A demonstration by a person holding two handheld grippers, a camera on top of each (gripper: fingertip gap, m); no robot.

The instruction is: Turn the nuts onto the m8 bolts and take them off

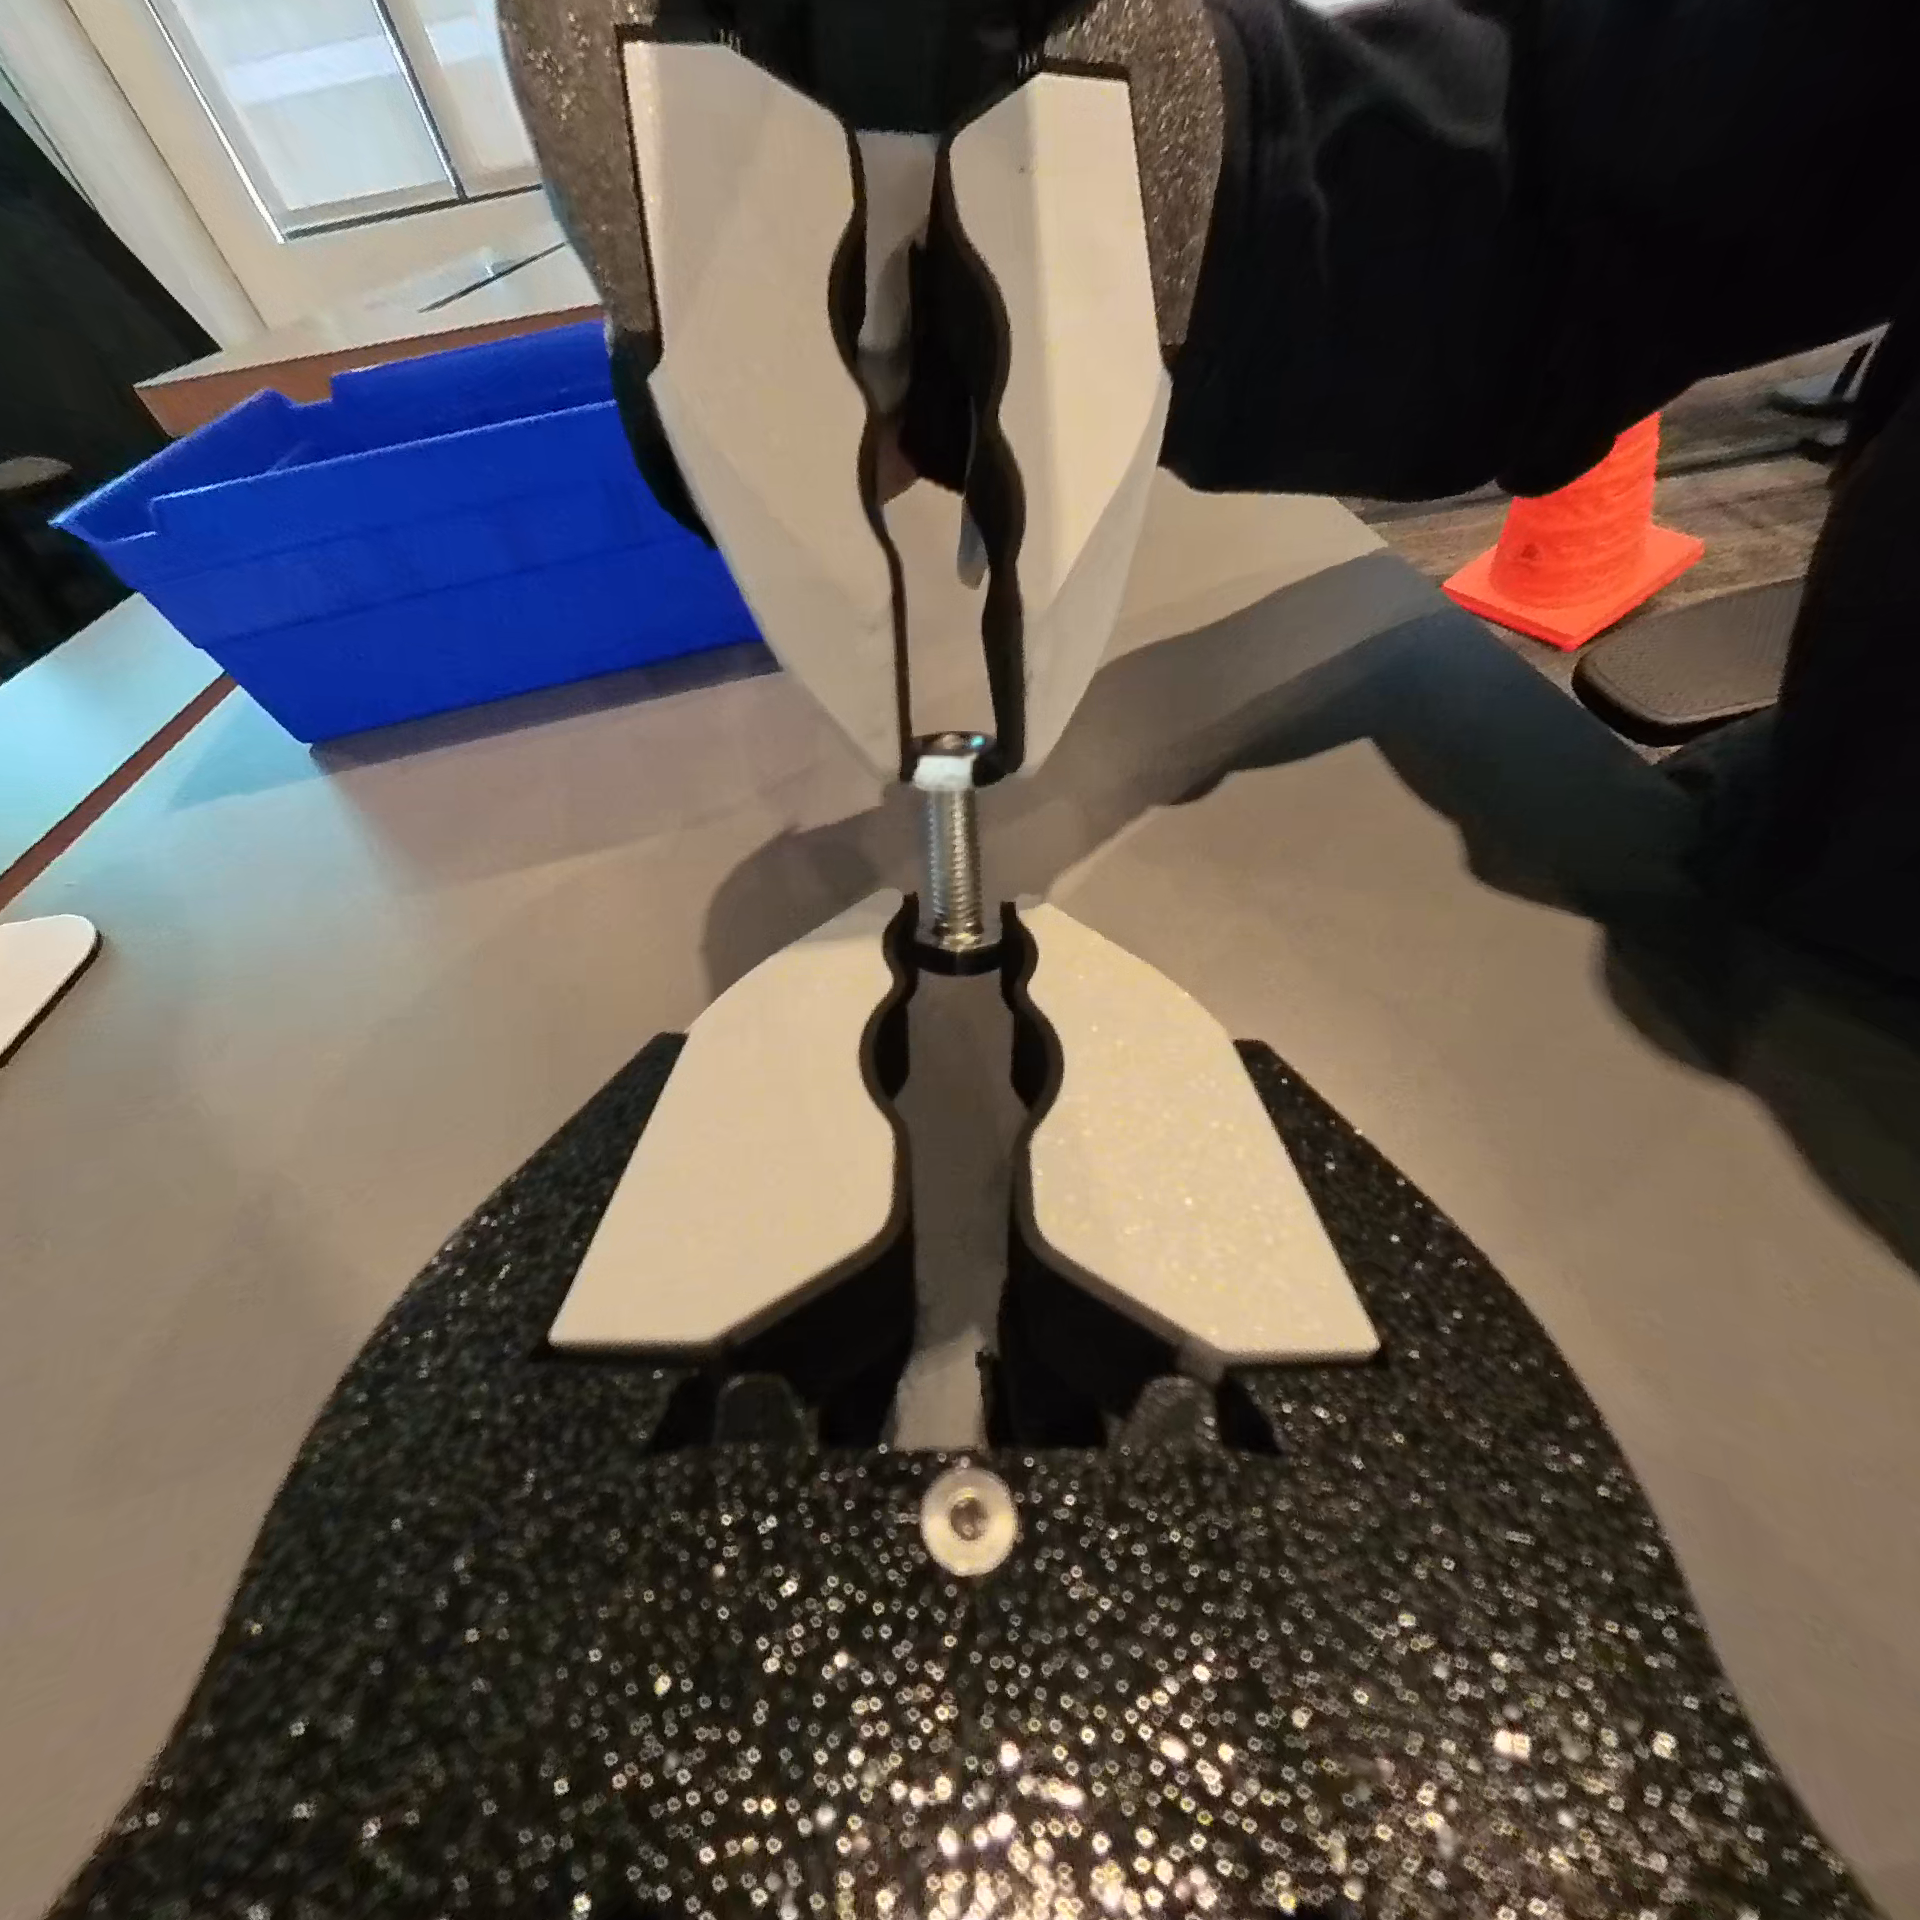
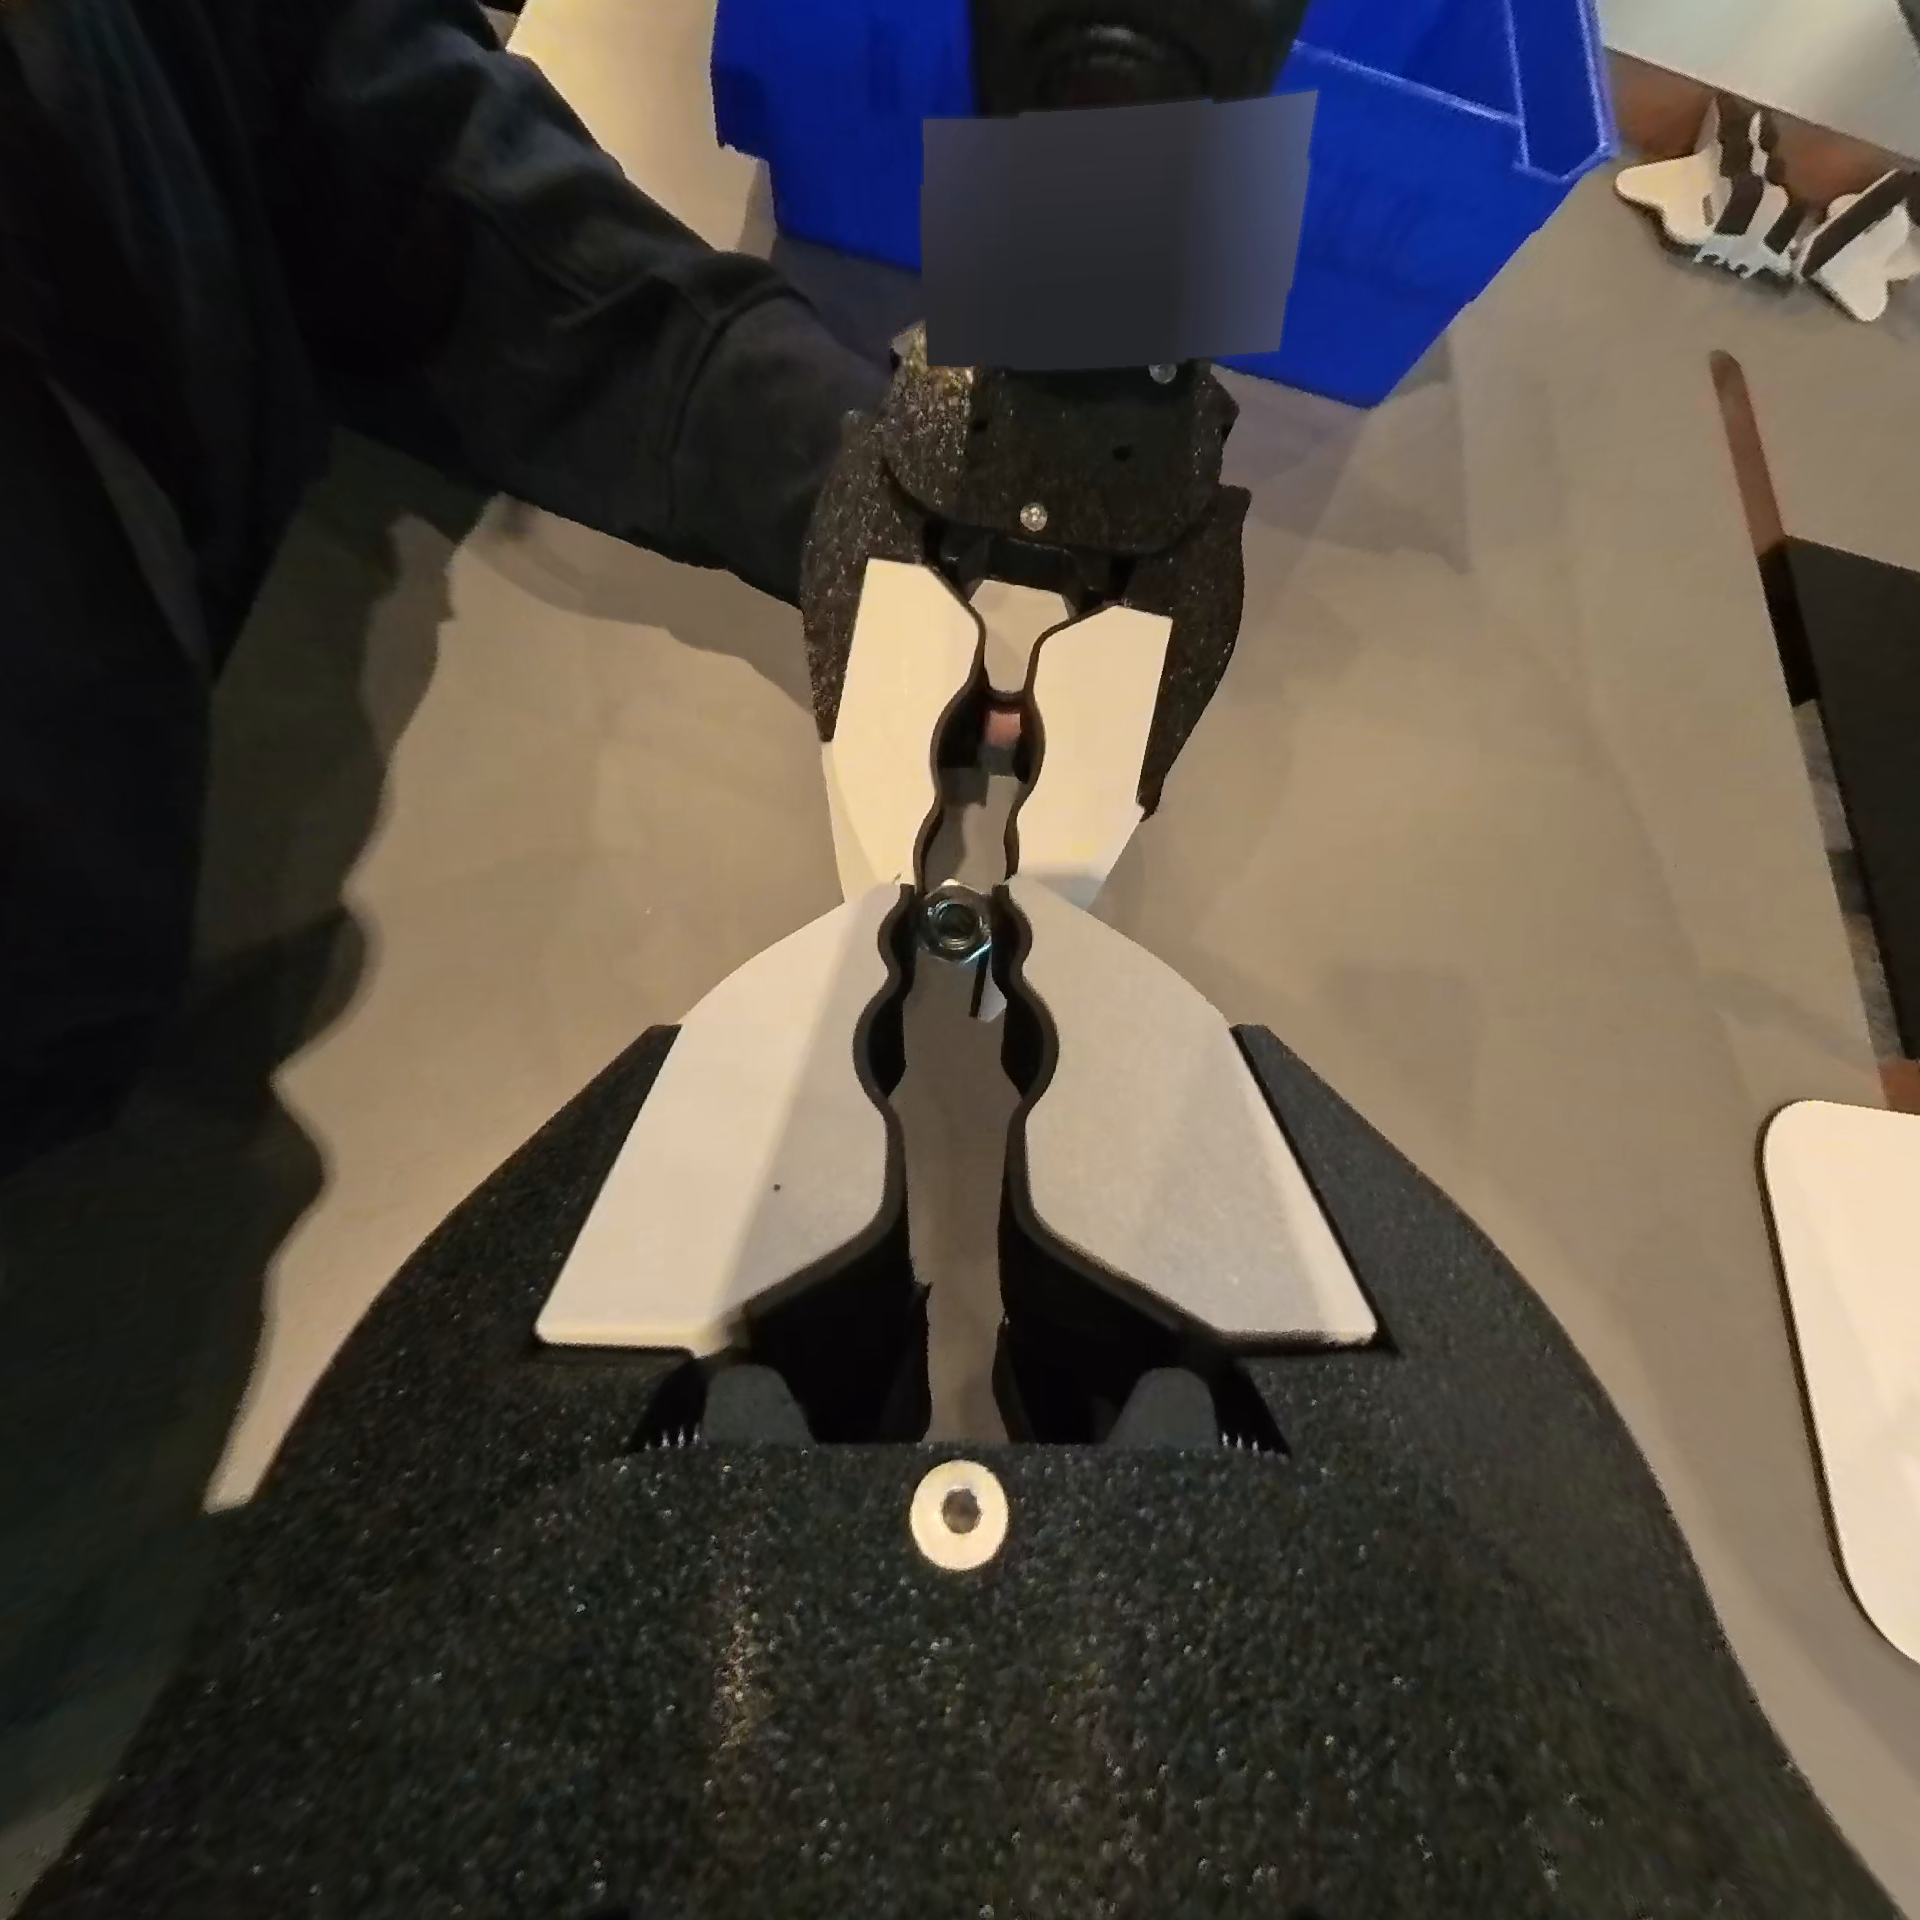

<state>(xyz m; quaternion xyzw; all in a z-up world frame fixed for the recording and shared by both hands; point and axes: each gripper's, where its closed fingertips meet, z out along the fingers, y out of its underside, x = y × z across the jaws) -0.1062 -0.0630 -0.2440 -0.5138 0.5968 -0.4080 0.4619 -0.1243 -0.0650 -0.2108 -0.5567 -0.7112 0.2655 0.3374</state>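
Observation:
A silver M8 bolt is held in the air between my two grippers, above the grey table. My left gripper is shut on the bolt's dark head end, with the threaded shank pointing away from it. My right gripper comes in from the top of the left wrist view and is shut on a silver nut at the shank's far end. In the right wrist view the nut is seen end-on between my right gripper's fingertips. My left gripper stands right behind it; the shank is hidden there.
A blue bin stands at the back of the table, also in the right wrist view. An orange cone stands on the floor. White boards lie at the table's edges. A person's dark sleeves reach in. Less than 4 cm separates the two grippers' tips.

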